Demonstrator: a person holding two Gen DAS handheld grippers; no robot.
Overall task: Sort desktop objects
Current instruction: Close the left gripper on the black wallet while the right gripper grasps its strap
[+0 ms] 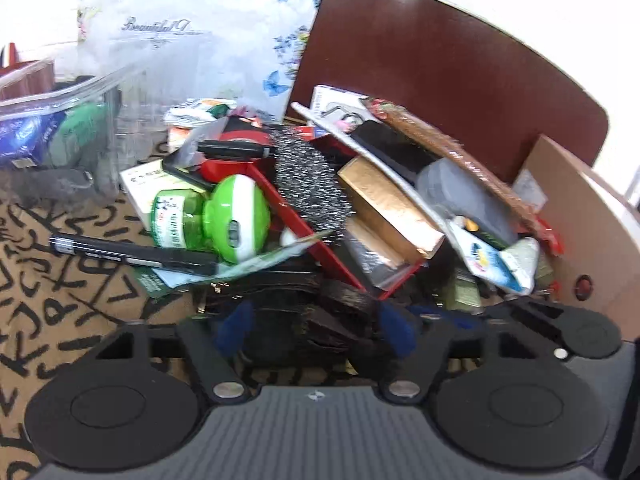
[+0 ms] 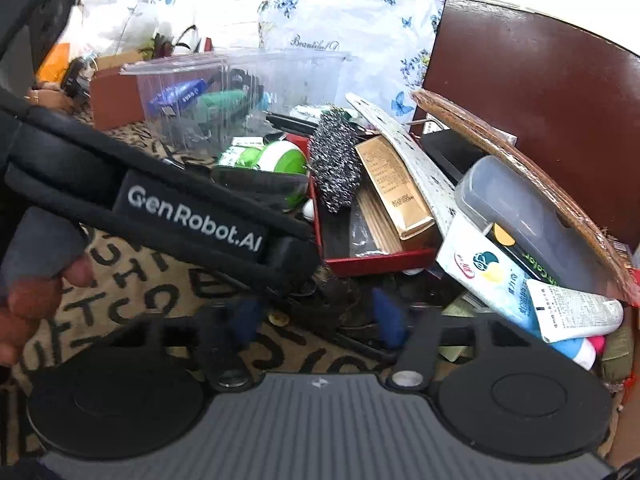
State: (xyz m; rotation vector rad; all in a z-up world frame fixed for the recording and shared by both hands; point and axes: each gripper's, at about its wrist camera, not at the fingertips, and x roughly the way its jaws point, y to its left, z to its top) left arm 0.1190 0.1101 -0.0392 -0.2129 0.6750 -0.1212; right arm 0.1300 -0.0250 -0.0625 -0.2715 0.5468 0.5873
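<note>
A heap of desk clutter lies on the letter-print cloth. In it are a green jar, a green-and-white round gadget, a black pen, a steel scourer and a gold box in a red tray. My left gripper is shut on a black leather piece at the heap's near edge. My right gripper has its blue pads on either side of the same dark piece. Blur hides whether they press on it. The left gripper's strapped body crosses the right wrist view.
A clear plastic bin with blue and green packets stands at the back left. A brown board leans behind the heap. Cardboard closes the right side. A white tube and a grey case lie to the right. A person's hand is at the left.
</note>
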